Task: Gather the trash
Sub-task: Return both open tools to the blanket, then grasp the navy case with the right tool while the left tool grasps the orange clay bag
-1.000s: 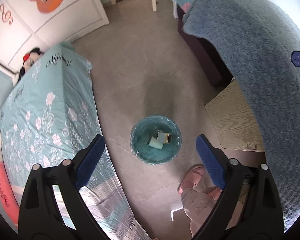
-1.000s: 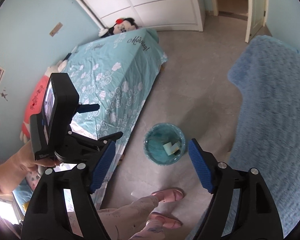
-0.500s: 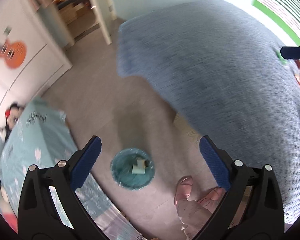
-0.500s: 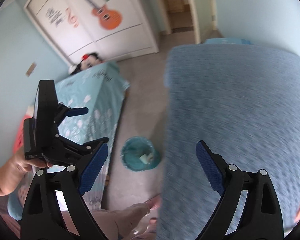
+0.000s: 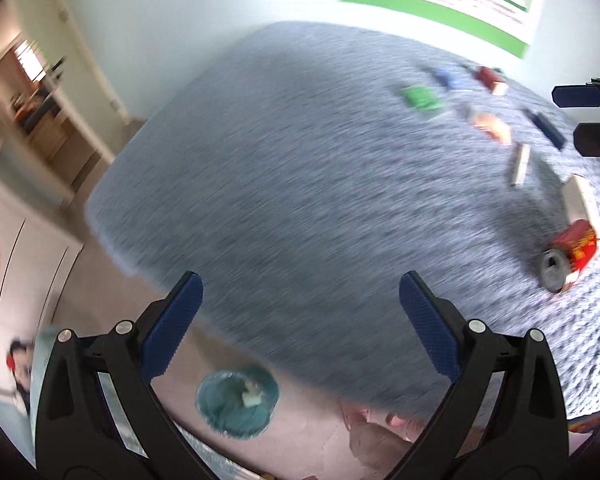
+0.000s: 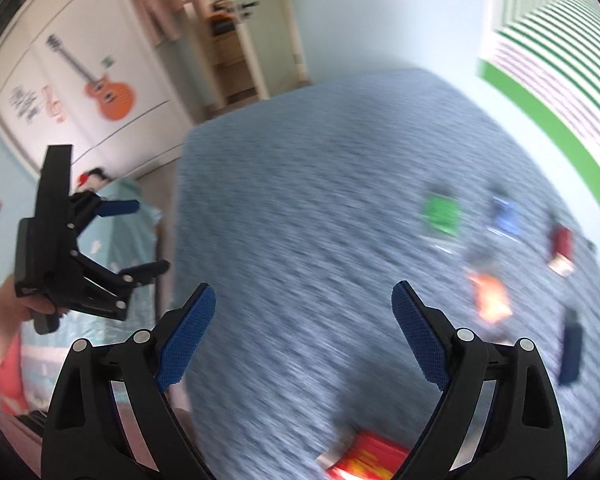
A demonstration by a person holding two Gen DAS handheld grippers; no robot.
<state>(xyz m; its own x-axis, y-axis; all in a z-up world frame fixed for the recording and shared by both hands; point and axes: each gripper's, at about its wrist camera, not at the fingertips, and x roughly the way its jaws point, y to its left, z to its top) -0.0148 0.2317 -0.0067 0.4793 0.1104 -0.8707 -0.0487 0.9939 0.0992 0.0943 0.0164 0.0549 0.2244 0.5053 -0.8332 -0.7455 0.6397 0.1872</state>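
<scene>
A blue blanket (image 5: pixel 300 168) is covering the bed, with blurred litter lying scattered along its far side: a red can (image 5: pixel 568 256) on its side, a green packet (image 6: pixel 440 214), a blue one (image 6: pixel 505 216) and a dark red box (image 6: pixel 561 246). The bin (image 5: pixel 236 404) is sitting on the floor beside the bed. The left gripper (image 5: pixel 300 328) and right gripper (image 6: pixel 304 330) are both hanging spread wide, nothing between their pads.
</scene>
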